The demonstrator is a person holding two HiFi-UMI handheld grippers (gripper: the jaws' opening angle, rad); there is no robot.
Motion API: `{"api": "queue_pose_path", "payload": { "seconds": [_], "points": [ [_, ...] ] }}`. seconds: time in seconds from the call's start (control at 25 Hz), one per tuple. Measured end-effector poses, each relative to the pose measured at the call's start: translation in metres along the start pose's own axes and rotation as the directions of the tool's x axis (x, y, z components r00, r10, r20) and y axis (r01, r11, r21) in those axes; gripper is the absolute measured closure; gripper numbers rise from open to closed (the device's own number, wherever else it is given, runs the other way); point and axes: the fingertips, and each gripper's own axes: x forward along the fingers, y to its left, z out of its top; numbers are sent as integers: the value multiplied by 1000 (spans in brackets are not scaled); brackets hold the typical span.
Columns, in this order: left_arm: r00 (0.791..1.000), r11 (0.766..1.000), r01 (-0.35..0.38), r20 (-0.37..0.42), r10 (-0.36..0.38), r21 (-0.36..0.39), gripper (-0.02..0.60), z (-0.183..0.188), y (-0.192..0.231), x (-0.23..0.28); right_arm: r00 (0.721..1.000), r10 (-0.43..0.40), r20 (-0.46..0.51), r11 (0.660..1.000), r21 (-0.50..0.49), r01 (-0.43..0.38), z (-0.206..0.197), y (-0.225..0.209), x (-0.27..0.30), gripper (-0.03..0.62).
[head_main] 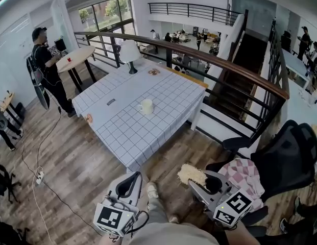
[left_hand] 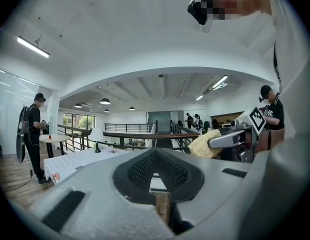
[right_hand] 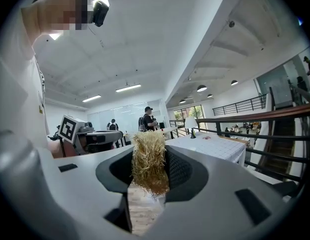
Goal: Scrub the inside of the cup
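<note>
A white cup (head_main: 146, 106) stands alone near the middle of the table with the white grid cloth (head_main: 122, 131), far ahead of both grippers. My right gripper (head_main: 198, 181) is held low at the near right, shut on a straw-coloured scrubber (head_main: 190, 174) whose fibres stick out past the jaws (right_hand: 149, 161). My left gripper (head_main: 134, 177) hangs at the near left, shut with nothing in it. In the left gripper view its jaws (left_hand: 155, 156) meet in a peak and the scrubber (left_hand: 204, 144) shows at the right. Neither gripper touches the cup.
A white lamp (head_main: 129, 52) and small flat items (head_main: 154, 71) lie on the table's far part. A curved railing (head_main: 209, 60) runs behind it. A black chair (head_main: 286, 157) with a checked cloth (head_main: 245, 175) stands at right. A person (head_main: 46, 65) stands by a round table (head_main: 76, 57).
</note>
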Motion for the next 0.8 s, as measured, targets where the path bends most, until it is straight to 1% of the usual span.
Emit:
{"api": "queue_pose_path", "payload": {
  "seconds": [0.2,0.4,0.6,0.8],
  "points": [
    [1000,1000,18,10,-18,-1,568,-3,21,28,999,-43,21,999,-3,44,9,-25,17,448],
    [998,998,64,30,-64,-16,568,-1,43,64,996,-84,14,996,-9,85,18,-57,44,448],
    [997,997,76,34,-75,-28,568,0,86,106,995,-101,18,995,6,101,24,-86,92,448],
    [993,994,102,59,-99,-45,568,9,133,152,994,-108,9,994,0,108,35,-116,149,448]
  ]
}}
